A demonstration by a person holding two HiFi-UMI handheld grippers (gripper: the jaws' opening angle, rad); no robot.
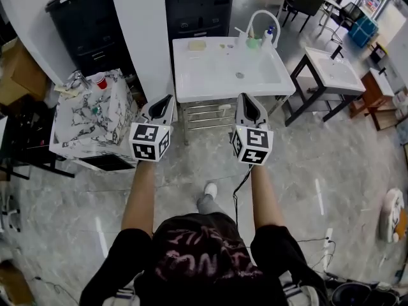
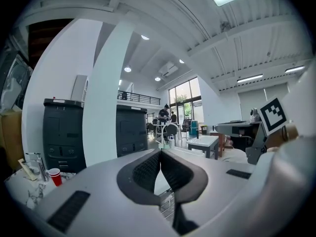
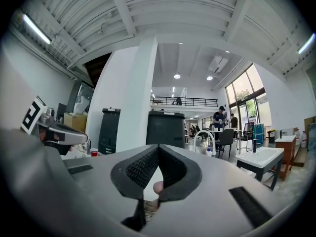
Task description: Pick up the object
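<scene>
A white sink table (image 1: 191,89) stands on the floor just ahead of me. On its top lie a pale yellow pad (image 1: 197,45), a green cup (image 1: 254,42) and a small bottle (image 1: 268,35) beside a white arched tap (image 1: 261,16). My left gripper (image 1: 167,99) (image 2: 160,152) is held level in front of the table's near left corner, shut and empty. Level with it, my right gripper (image 1: 244,98) (image 3: 158,147) points at the table's near edge; its pads meet at the tips with nothing between them. Both are short of the tabletop items.
A marble-patterned cabinet (image 1: 89,123) with a red cup (image 1: 101,80) stands at my left. A white pillar (image 1: 137,30) and black cabinets (image 1: 83,18) lie behind. A second white basin stand (image 1: 331,69) is at the right, and cables (image 1: 306,241) trail on the floor.
</scene>
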